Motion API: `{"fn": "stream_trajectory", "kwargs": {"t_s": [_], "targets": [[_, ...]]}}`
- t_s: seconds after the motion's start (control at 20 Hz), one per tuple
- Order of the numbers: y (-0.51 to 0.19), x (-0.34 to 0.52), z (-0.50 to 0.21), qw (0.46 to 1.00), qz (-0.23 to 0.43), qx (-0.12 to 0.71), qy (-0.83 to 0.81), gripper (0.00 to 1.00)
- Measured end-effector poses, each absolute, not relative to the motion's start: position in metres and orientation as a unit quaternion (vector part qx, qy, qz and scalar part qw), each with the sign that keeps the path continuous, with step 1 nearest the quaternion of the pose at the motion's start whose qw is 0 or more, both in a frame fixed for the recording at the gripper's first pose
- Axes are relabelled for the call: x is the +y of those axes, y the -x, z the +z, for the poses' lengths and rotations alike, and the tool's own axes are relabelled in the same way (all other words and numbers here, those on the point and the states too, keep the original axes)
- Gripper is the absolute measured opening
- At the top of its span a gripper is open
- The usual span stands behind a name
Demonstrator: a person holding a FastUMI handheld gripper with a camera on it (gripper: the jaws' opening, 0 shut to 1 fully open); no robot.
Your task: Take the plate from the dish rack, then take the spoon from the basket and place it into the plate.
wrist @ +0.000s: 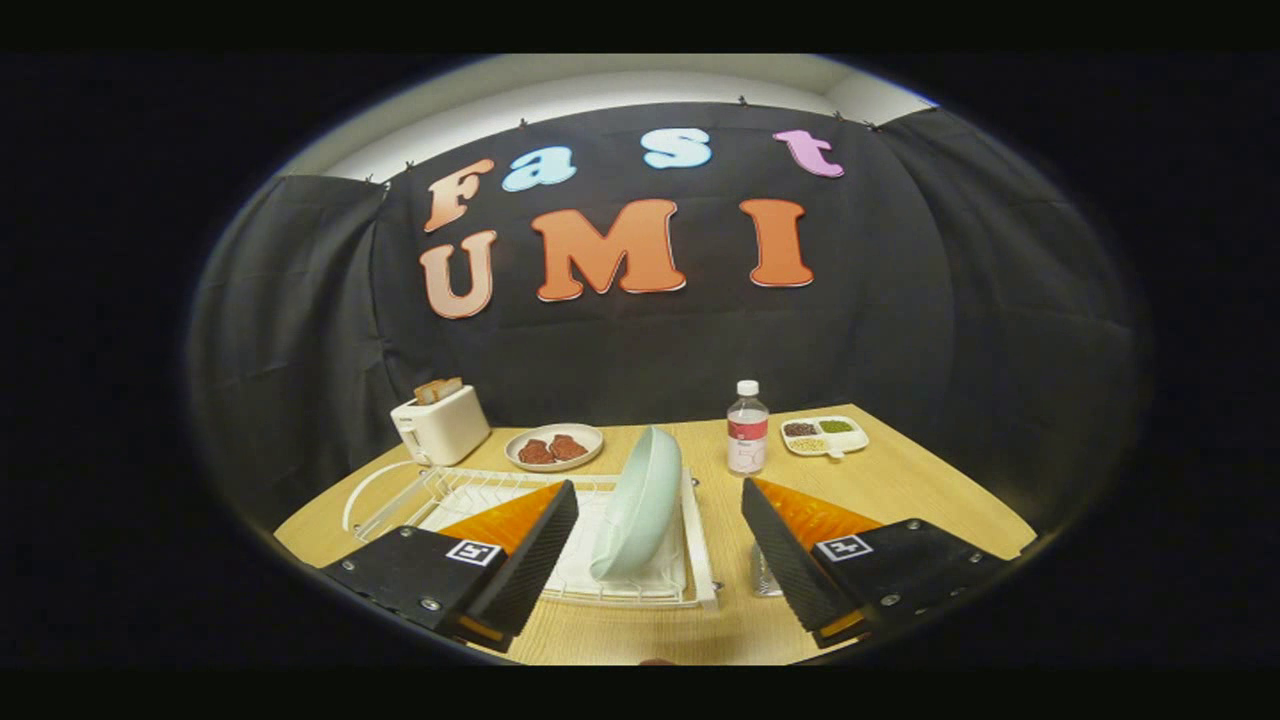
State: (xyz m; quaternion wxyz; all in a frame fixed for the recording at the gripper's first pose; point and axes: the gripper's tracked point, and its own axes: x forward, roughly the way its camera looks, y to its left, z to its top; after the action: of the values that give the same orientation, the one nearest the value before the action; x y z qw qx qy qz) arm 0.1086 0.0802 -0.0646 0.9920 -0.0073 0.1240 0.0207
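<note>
A pale green plate stands on edge in the white wire dish rack, at the rack's right side. My gripper is open, its two fingers wide apart above the table. The plate rises just ahead of the gap between them, closer to the left finger. The left finger hangs over the rack. The right finger hangs over bare table and partly hides a small clear object beside the rack; I cannot tell what that object is.
Behind the rack stand a white toaster with bread, a plate of brown food, a water bottle and a divided snack tray. The wooden table ends near the black cloth wall.
</note>
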Motion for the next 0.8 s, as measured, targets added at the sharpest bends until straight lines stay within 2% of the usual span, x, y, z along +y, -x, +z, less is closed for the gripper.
{"fn": "stream_trajectory", "kwargs": {"t_s": [0.6, 0.7, 0.8], "targets": [[-0.156, 0.101, -0.114, 0.981, 0.01, 0.194, 0.012, 0.98], [-0.157, 0.104, -0.116, 0.98, 0.008, 0.199, 0.008, 0.94], [-0.158, 0.103, -0.117, 0.979, 0.0, 0.202, 0.013, 0.85]]}}
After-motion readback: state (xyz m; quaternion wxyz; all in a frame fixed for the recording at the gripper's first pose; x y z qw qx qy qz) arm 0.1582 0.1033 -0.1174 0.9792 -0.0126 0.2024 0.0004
